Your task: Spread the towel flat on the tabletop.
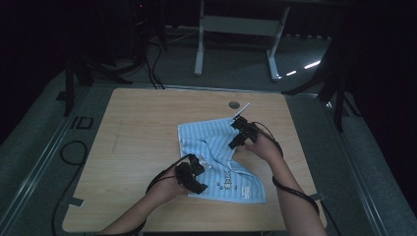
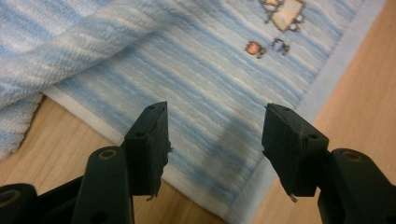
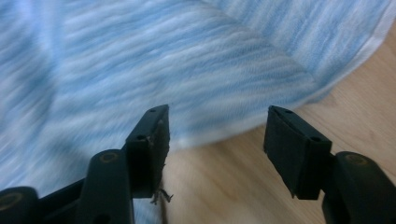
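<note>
Nearest the person, the left gripper point(image 1: 193, 173) hovers just above the near-left corner of a blue striped towel point(image 1: 221, 157), its jaws spread apart and empty. In the left gripper view the towel's pale hem point(image 2: 205, 196) runs between and just ahead of the open jaws, so the cloth lies directly forward of this gripper, and it looks set to close on that corner. The towel lies rumpled on the right half of the wooden surface point(image 1: 142, 128), its long axis running from the near right toward the far left, with a fold raised across the middle. Farther off, the right gripper point(image 1: 241, 132) sits over the towel's far right edge, also open and holding nothing; in the right gripper view the rounded edge of the cloth point(image 3: 224, 130) lies just beyond its jaws. Each gripper is nearest its own end. Beyond the surface, a white table frame point(image 1: 236, 29) stands on a dim grey floor.
</note>
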`<state>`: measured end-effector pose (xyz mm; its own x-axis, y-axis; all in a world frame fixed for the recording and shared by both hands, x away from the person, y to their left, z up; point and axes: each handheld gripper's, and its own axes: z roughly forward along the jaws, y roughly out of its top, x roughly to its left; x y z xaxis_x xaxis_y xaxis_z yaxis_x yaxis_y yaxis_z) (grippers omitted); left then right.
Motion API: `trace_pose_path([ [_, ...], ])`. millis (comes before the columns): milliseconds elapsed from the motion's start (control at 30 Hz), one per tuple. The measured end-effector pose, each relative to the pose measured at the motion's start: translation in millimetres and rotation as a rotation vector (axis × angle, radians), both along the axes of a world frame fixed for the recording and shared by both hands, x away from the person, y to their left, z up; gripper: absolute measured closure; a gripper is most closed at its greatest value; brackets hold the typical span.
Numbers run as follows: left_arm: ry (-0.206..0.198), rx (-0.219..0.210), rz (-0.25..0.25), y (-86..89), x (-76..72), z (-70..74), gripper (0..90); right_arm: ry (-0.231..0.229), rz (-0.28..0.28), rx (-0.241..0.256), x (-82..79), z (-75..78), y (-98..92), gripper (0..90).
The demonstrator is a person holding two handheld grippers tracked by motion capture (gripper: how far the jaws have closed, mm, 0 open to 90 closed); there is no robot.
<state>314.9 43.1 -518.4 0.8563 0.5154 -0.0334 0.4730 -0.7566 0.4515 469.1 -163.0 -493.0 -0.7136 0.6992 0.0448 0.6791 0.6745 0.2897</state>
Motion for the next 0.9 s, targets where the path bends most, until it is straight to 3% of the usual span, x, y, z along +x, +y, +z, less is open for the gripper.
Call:
trace_pose_path([
  [100,0.002,0.002,0.004,-0.4,1.4,-1.4,41.1,-0.003,-0.004,-0.011,1.2,-2.5,2.5,40.0],
  [167,0.014,0.004,0.008,-1.4,3.5,-4.7,41.4,-0.001,-0.009,-0.069,4.7,-13.0,10.8,43.6],
  [200,0.021,0.021,-0.011,-2.5,3.2,-7.1,41.5,0.020,0.002,-0.091,5.3,-18.9,14.7,52.3],
  [267,0.022,0.047,-0.022,-3.7,2.4,-9.6,41.5,0.032,0.020,-0.112,4.8,-23.4,17.7,59.6],
  [400,0.003,0.065,-0.025,-3.4,1.8,-10.0,45.0,0.035,0.035,-0.106,3.6,-25.1,20.3,69.4],
  [467,-0.007,0.060,-0.027,-3.5,0.7,-9.4,56.3,0.045,0.055,-0.110,2.9,-24.7,23.1,83.4],
  [533,-0.006,0.055,-0.030,-3.8,-0.2,-9.1,78.9,0.037,0.068,-0.117,2.2,-24.5,25.1,86.1],
  [567,-0.011,0.054,-0.027,-4.3,-1.4,-9.2,78.9,0.037,0.068,-0.117,2.2,-24.5,25.1,86.1],
  [600,0.000,0.055,-0.045,-4.0,-4.9,-8.2,85.1,0.026,0.073,-0.117,1.6,-22.1,25.0,86.3],
  [700,0.014,0.044,-0.060,-2.0,-10.7,-4.6,85.7,0.006,0.062,-0.113,0.7,-15.4,22.4,86.5],
  [733,0.031,0.017,-0.076,0.8,-20.4,0.5,85.7,-0.019,0.057,-0.118,1.2,-7.7,17.2,86.5],
  [833,0.032,0.009,-0.105,2.5,-33.5,5.8,85.6,-0.045,0.046,-0.125,3.0,0.6,9.9,86.4],
  [867,0.038,-0.013,-0.126,4.6,-47.8,11.3,85.6,-0.058,0.026,-0.129,4.5,8.5,2.1,86.4],
  [900,0.038,-0.013,-0.126,4.6,-47.8,11.3,85.6,-0.063,0.015,-0.131,5.0,11.9,-2.1,86.4],
])
